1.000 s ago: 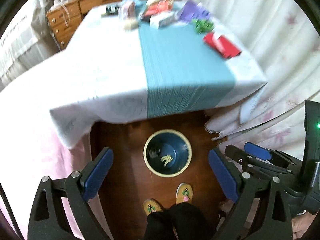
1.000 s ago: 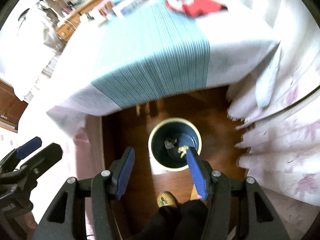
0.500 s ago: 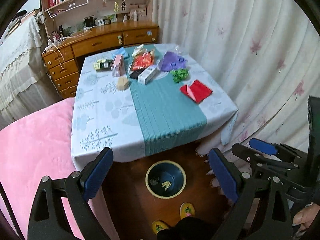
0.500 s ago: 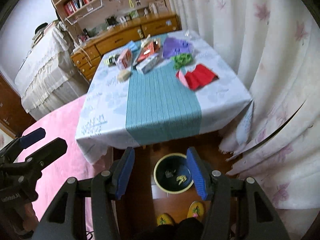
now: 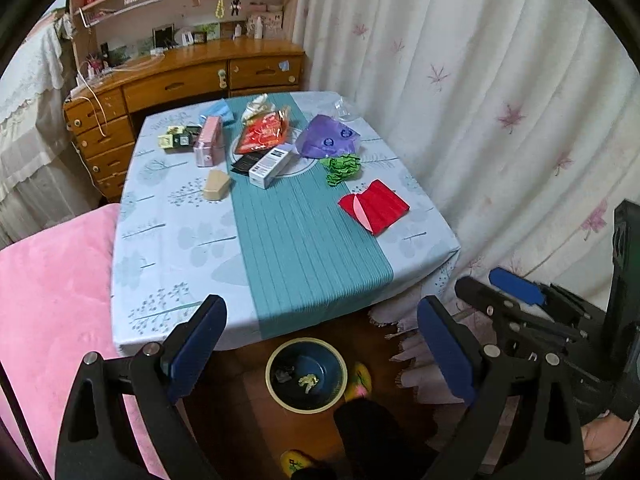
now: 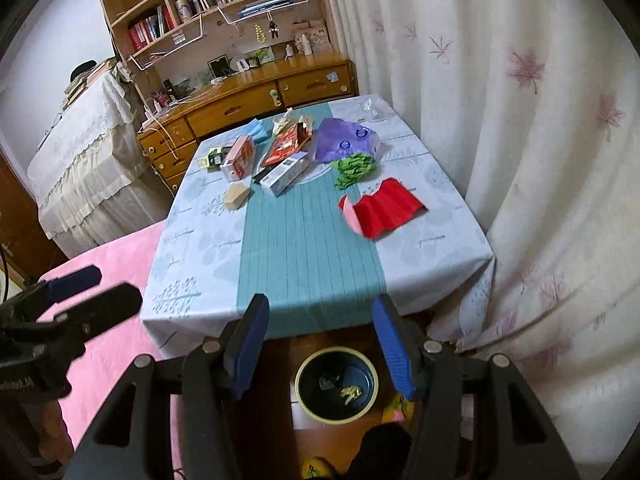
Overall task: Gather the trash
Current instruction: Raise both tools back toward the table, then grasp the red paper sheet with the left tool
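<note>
A dark blue waste bin (image 5: 306,374) with a pale yellow rim stands on the wooden floor just in front of the table's near edge, beside the person's yellow slippers. Inside it lie two small scraps, one dark and one yellowish, so a little trash appears to be collected already.

Most of the work looks undone. On the table (image 5: 168,240), covered by a pale leaf-print cloth with a teal striped runner, litter sits well apart from the bin: a folded red paper (image 5: 374,207) near the right edge, a crumpled green paper (image 5: 342,167) behind it, a purple plastic bag (image 5: 328,141), a red snack wrapper (image 5: 264,136), a white carton (image 5: 269,167), a pink box (image 5: 208,146), a small tan box (image 5: 216,185), and a cluster of small packets at the far left (too small to identify).

The left gripper (image 5: 320,340) hangs above the bin with its blue-padded jaws spread wide and nothing between them. The right gripper (image 6: 320,338) hovers alongside, jaws parted about halfway, also empty. Neither touches anything.

A white flowered curtain hangs to the right, a pink blanket lies to the left, and a wooden desk with bookshelves stands behind the table.
</note>
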Action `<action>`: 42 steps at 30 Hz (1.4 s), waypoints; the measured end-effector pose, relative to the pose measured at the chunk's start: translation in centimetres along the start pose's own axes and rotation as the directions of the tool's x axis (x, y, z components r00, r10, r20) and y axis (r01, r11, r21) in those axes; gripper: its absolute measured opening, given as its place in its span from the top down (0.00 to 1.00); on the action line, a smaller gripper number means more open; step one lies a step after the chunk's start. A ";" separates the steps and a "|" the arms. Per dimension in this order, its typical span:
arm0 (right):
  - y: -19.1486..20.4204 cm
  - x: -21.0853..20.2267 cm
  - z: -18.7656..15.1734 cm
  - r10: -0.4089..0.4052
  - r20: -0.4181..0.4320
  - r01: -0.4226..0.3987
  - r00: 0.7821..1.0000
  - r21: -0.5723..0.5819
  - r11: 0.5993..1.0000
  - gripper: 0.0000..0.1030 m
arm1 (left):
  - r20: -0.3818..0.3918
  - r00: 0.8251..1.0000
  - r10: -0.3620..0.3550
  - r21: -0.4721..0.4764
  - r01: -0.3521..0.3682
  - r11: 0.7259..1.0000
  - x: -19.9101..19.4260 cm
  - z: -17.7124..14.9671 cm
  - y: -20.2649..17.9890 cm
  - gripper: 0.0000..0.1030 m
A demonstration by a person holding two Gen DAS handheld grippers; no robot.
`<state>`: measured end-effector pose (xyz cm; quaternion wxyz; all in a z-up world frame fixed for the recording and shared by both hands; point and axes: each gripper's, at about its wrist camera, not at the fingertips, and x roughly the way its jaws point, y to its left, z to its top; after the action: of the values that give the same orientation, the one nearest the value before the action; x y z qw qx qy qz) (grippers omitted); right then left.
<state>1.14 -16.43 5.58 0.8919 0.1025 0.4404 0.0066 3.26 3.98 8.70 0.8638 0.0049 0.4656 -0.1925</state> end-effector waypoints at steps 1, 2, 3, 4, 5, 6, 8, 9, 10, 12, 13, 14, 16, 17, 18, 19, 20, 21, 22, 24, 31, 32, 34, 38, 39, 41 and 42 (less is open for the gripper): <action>-0.6 0.7 0.8 -0.001 0.003 0.001 1.000 -0.007 1.000 0.47 | -0.007 1.000 0.004 0.000 -0.004 1.000 0.7 0.4 -0.2 0.08; -1.0 1.4 1.5 -0.001 0.003 0.001 1.000 -0.015 1.000 0.47 | -0.016 1.000 0.009 0.000 -0.009 1.000 1.7 1.1 -0.4 0.08; -1.8 2.5 2.6 0.002 0.000 -0.002 1.000 -0.026 1.000 0.47 | -0.024 1.000 0.013 -0.001 -0.013 1.000 2.6 1.6 -0.6 0.08; -2.2 3.3 3.3 0.003 -0.004 -0.003 1.000 -0.033 0.999 0.47 | -0.036 0.999 0.020 -0.006 -0.021 1.000 3.8 2.5 -0.9 0.08; -3.0 4.5 4.4 0.005 -0.011 -0.005 1.000 -0.043 0.999 0.47 | -0.045 0.999 0.023 -0.011 -0.023 1.000 4.9 3.2 -1.2 0.08; -3.4 5.2 5.0 0.006 -0.014 -0.006 1.000 -0.050 0.999 0.47 | -0.051 0.998 0.023 -0.015 -0.024 1.000 5.7 3.7 -1.3 0.08; -4.8 7.5 6.7 0.007 -0.026 -0.009 1.000 -0.066 0.998 0.47 | -0.073 0.997 0.029 -0.027 -0.031 0.999 8.2 5.2 -1.9 0.08; -5.7 9.0 7.6 0.008 -0.041 -0.011 0.999 -0.075 0.997 0.48 | -0.088 0.996 0.030 -0.034 -0.033 0.999 9.5 5.8 -2.2 0.08; -6.3 10.0 8.3 0.008 -0.052 -0.012 0.999 -0.077 0.997 0.49 | -0.108 0.994 0.032 -0.047 -0.037 0.998 11.0 6.6 -2.5 0.08; -7.9 12.6 9.6 0.013 -0.089 -0.019 0.996 -0.077 0.997 0.59 | -0.147 0.989 0.029 -0.071 -0.039 0.997 13.6 7.6 -3.1 0.08; -8.7 13.8 10.2 0.014 -0.105 -0.023 0.994 -0.082 0.996 0.59 | -0.160 0.987 0.028 -0.077 -0.041 0.996 14.7 8.1 -3.3 0.08; -9.1 14.6 10.5 0.012 -0.115 -0.023 0.993 -0.089 0.996 0.59 | -0.180 0.983 0.032 -0.088 -0.048 0.995 16.3 8.7 -3.7 0.08; -10.4 16.9 11.4 0.012 -0.144 -0.027 0.990 -0.106 0.994 0.62 | -0.207 0.978 0.031 -0.108 -0.055 0.993 18.5 9.3 -4.1 0.08; -10.9 17.9 11.8 0.009 -0.156 -0.028 0.988 -0.114 0.993 0.64 | -0.221 0.975 0.029 -0.121 -0.057 0.991 19.6 9.5 -4.2 0.08; -11.5 18.8 12.1 0.006 -0.166 -0.026 0.986 -0.121 0.992 0.66 | -0.231 0.973 0.027 -0.132 -0.059 0.990 20.4 9.7 -4.2 0.08; -12.2 20.0 12.5 0.003 -0.179 -0.027 0.984 -0.128 0.991 0.67 | -0.247 0.969 0.023 -0.150 -0.062 0.987 21.7 9.9 -4.2 0.08; -12.8 20.9 12.7 0.001 -0.188 -0.026 0.982 -0.130 0.991 0.70 | -0.258 0.966 0.019 -0.162 -0.063 0.985 22.5 10.0 -4.2 0.08; -13.3 21.8 12.9 -0.002 -0.195 -0.024 0.981 -0.130 0.991 0.74 | -0.270 0.963 0.014 -0.176 -0.064 0.982 23.4 10.0 -4.1 0.08; -13.8 22.6 13.0 -0.003 -0.206 -0.024 0.979 -0.127 0.992 0.76 | -0.284 0.959 0.010 -0.189 -0.066 0.980 24.3 10.0 -4.0 0.08; -14.5 24.1 13.4 0.001 -0.232 -0.030 0.973 -0.120 0.992 0.81 | -0.309 0.951 -0.003 -0.222 -0.069 0.973 26.1 9.9 -3.8 0.08; -15.8 27.8 13.5 -0.009 -0.279 -0.033 0.960 -0.148 0.988 0.89 | -0.354 0.934 -0.042 -0.304 -0.072 0.950 30.3 9.8 -3.0 0.08; -16.0 28.0 13.6 -0.005 -0.285 -0.039 0.958 -0.146 0.989 0.90 | -0.356 0.933 -0.047 -0.311 -0.071 0.948 30.6 9.8 -3.0 0.08; -16.2 28.5 13.6 0.007 -0.302 -0.054 0.953 -0.149 0.987 0.91 | -0.362 0.931 -0.056 -0.323 -0.068 0.944 31.3 9.9 -3.2 0.08; -16.6 29.1 13.7 0.025 -0.317 -0.072 0.948 -0.139 0.988 0.92 | -0.379 0.923 -0.069 -0.313 -0.058 0.948 32.7 10.3 -4.1 0.19; -16.7 29.2 13.7 0.030 -0.322 -0.076 0.946 -0.134 0.988 0.92 | -0.386 0.920 -0.070 -0.308 -0.057 0.950 33.0 10.4 -4.3 0.21; -17.0 29.5 13.7 0.043 -0.334 -0.089 0.941 -0.122 0.989 0.92 | -0.397 0.915 -0.070 -0.301 -0.058 0.952 33.8 10.7 -4.8 0.21; -17.1 29.6 13.6 0.049 -0.339 -0.095 0.939 -0.120 0.988 0.92 | -0.402 0.913 -0.068 -0.296 -0.059 0.953 34.1 10.8 -5.1 0.21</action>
<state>28.59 -32.53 -12.78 0.8079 0.0554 0.5803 0.0865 26.97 -13.90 -11.82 0.7378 -0.0883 0.6592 -0.1157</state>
